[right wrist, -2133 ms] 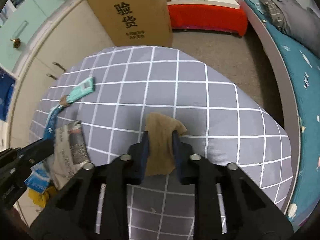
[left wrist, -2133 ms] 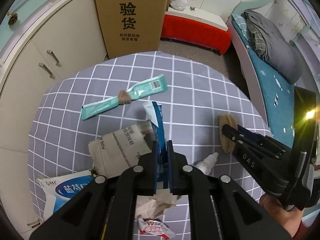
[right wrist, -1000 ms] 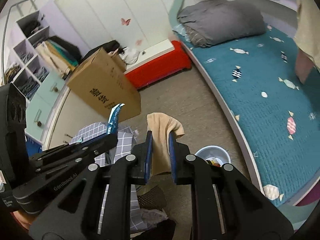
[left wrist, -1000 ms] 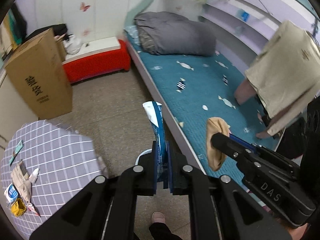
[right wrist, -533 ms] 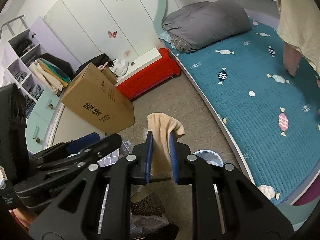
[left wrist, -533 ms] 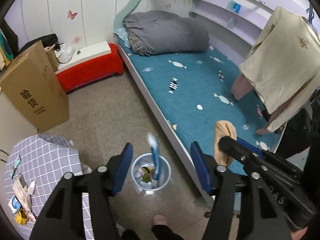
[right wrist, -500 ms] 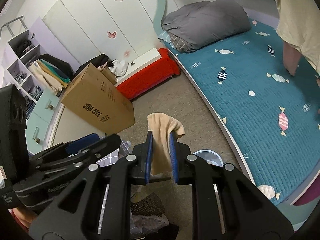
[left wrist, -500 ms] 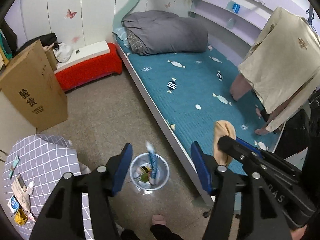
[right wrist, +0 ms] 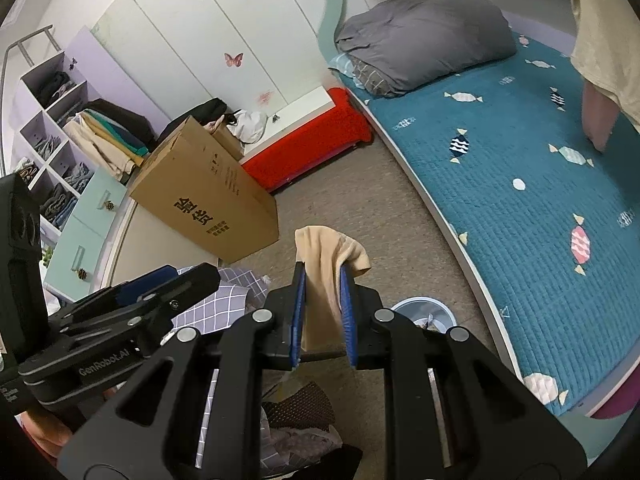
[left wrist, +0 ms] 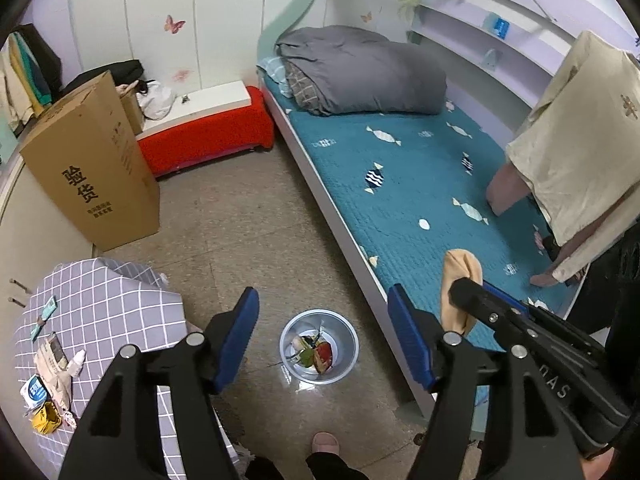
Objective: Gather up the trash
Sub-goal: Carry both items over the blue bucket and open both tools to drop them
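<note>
The bin (left wrist: 319,346) stands on the floor (left wrist: 248,216) just beside the bed (left wrist: 404,184), with scraps (left wrist: 314,354) lying in it. The table (left wrist: 104,308) is to its left (wrappers (left wrist: 50,364) lie along its far left edge). A cardboard box (left wrist: 96,172) stands behind the table, a bench (left wrist: 204,128) behind that.

"验货" on cardboard box (left wrist: 100,176), "GenRobot.AI" on left claw (right wrist: 188,280), "DAS" on right claw (left wrist: 460,284)
</note>
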Demonstrator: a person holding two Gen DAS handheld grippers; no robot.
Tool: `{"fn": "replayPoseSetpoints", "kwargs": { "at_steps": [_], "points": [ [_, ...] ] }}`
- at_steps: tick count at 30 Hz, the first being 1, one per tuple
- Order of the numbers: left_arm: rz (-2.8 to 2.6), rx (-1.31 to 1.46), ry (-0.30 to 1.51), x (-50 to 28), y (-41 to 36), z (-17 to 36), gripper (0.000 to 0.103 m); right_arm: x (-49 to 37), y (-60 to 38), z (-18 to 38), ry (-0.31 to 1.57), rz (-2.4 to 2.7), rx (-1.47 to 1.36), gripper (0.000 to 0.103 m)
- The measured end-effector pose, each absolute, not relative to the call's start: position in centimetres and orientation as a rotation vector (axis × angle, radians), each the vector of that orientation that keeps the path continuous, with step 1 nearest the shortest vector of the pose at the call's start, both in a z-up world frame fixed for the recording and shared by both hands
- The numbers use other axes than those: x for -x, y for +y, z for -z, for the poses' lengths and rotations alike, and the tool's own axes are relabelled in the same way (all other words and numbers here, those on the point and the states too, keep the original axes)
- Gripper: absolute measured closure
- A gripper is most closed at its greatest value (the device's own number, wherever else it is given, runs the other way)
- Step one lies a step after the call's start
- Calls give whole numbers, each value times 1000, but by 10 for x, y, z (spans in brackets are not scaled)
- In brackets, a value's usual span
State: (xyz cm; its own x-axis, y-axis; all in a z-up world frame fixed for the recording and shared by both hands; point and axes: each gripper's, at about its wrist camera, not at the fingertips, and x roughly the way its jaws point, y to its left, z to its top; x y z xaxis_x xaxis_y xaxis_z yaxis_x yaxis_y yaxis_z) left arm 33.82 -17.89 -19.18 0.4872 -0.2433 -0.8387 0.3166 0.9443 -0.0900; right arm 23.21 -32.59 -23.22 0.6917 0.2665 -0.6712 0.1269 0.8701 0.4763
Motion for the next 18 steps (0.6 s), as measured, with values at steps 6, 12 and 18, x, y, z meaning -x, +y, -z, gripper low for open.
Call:
{"fn": "replayPoseSetpoints", "kwargs": {
  "at_steps": [6,12,18],
  "points": [
    [297,-66,999,-341,-163,189,36,-240,-315,231,810,-86,-499,76],
    [272,-53,969,-338,-150,183,34,-241,-308,223,767,-55,-465,44],
    [265,-31,937,-332,-138,176,34,-236,-294,215,741,-72,-434,43]
  ]
}}
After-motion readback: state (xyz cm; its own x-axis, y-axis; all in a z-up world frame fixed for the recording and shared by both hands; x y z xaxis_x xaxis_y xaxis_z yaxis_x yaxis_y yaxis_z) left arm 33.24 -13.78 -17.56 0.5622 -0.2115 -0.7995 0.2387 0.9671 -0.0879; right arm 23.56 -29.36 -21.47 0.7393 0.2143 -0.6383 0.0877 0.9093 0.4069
